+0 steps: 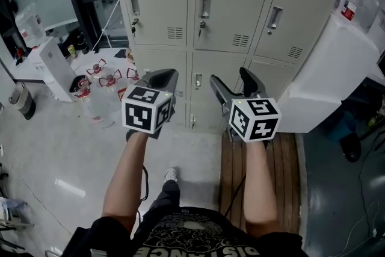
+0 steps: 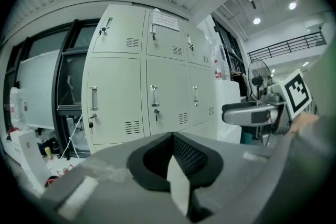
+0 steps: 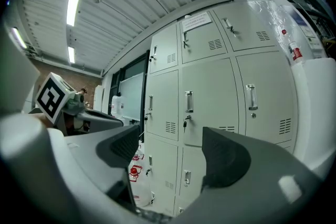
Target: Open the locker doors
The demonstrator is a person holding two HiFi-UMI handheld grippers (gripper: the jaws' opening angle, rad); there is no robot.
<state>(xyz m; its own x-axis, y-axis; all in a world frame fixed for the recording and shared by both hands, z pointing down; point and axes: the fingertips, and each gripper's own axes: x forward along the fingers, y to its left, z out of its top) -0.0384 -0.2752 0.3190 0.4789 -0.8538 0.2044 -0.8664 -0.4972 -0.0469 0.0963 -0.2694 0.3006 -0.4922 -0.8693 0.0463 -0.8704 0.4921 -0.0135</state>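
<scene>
- The left gripper (image 1: 163, 76) is clenched; its two dark pads meet flat against each other with nothing caught between them.
- The right gripper (image 1: 234, 85) is released; its jaws stand wide apart with only air in the gap.
- The two tools are held out side by side at arm's length, near each other but not touching.
- The locker bank (image 1: 180, 39) stands straight ahead of both sets of jaws, beyond the tips and apart from them; neither tool touches it.
- Every locker door I can see is shut flush with its frame.
- Ahead of the right gripper and a little above it is the middle door (image 1: 231, 3); its upright handle (image 1: 205, 6) sits near the door's left edge; a key (image 1: 203, 25) hangs just below the handle.
- Ahead of the left gripper and above it is the left door (image 1: 157, 2), also with a key at its lock.
- Up and to the right of the right gripper is the right door (image 1: 295, 18), closed as well.
- The lower row of doors sits directly behind the jaws of both tools and is partly hidden by them.
- Off to the left of the left gripper, clear bottles with red caps (image 1: 102, 78) sit on the floor.
- Right of the right gripper a white cabinet (image 1: 328, 78) stands against the lockers; a wooden pallet (image 1: 283, 159) lies beneath that forearm.
</scene>
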